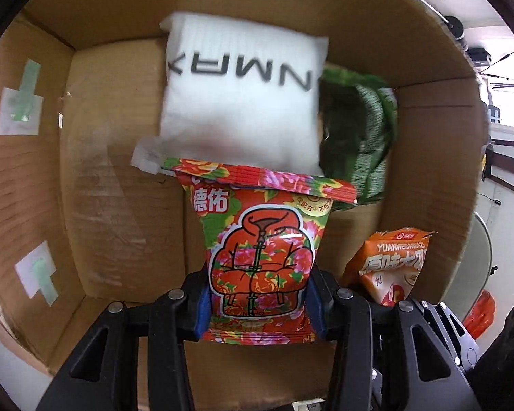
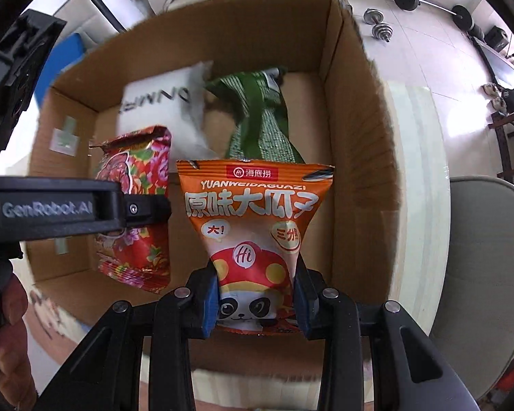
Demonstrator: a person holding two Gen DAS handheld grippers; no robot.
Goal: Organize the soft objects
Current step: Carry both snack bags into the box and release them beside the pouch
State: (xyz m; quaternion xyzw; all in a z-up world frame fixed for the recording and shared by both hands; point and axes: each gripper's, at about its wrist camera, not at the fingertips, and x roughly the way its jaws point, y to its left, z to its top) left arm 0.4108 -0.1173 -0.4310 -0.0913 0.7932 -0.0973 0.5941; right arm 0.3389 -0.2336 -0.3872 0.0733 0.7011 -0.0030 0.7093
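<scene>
My left gripper (image 1: 258,303) is shut on a red floral packet (image 1: 257,246) and holds it inside an open cardboard box (image 1: 120,205). My right gripper (image 2: 257,303) is shut on an orange sunflower-seed packet (image 2: 257,212) above the same box (image 2: 353,157). A white soft pack with black letters (image 1: 240,102) and a green packet (image 1: 359,137) lie on the box floor. The right wrist view shows the left gripper (image 2: 144,210), the floral packet (image 2: 137,205), the white pack (image 2: 161,109) and the green packet (image 2: 260,120). The orange packet (image 1: 390,263) shows at right in the left wrist view.
The box stands on a pale round table (image 2: 421,205). A grey chair seat (image 2: 490,274) is at the right. Dumbbells and a barbell (image 2: 428,3) lie on the tiled floor beyond. The box's left floor (image 1: 120,188) is bare cardboard.
</scene>
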